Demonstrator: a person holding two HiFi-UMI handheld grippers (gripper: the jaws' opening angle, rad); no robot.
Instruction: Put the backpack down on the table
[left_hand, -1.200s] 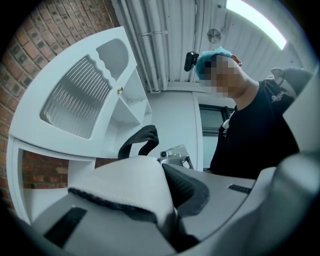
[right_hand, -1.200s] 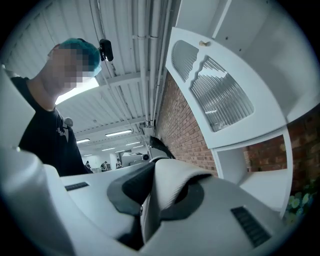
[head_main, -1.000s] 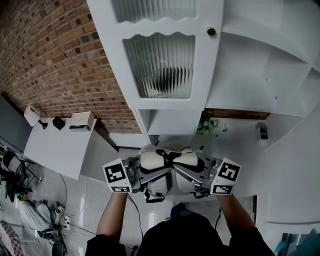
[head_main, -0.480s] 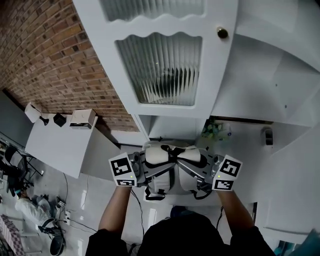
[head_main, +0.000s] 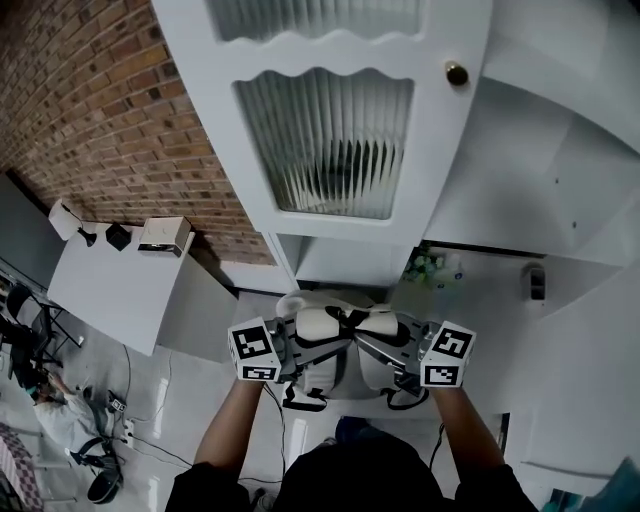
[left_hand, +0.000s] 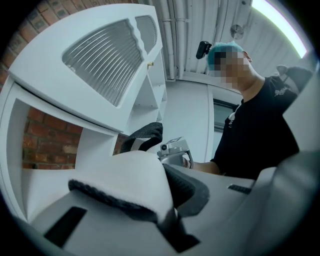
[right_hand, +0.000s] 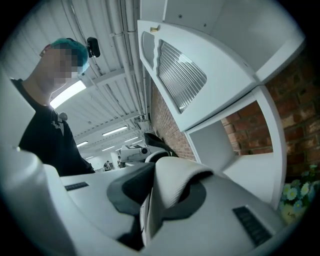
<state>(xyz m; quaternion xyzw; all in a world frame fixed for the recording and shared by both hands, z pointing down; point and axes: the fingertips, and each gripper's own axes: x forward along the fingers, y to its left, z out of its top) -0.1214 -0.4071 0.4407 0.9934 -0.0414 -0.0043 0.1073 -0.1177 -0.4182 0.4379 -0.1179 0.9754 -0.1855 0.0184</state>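
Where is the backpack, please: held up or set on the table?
The backpack seems held up: left gripper and right gripper each clamp a strap; its bottom hangs over floor.

No legible txt or nos., print on black shirt too small

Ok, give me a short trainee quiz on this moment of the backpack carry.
1. True or false: the left claw and the right claw are each shut on a padded part of the white backpack.
2. In the head view, what stands just beyond the backpack? A) a fridge B) a white cabinet with a ribbed glass door C) a bookshelf
3. Fill in: in the head view, the small flowers are on the backpack's ____ side.
Key: 1 true; 2 B; 3 right.
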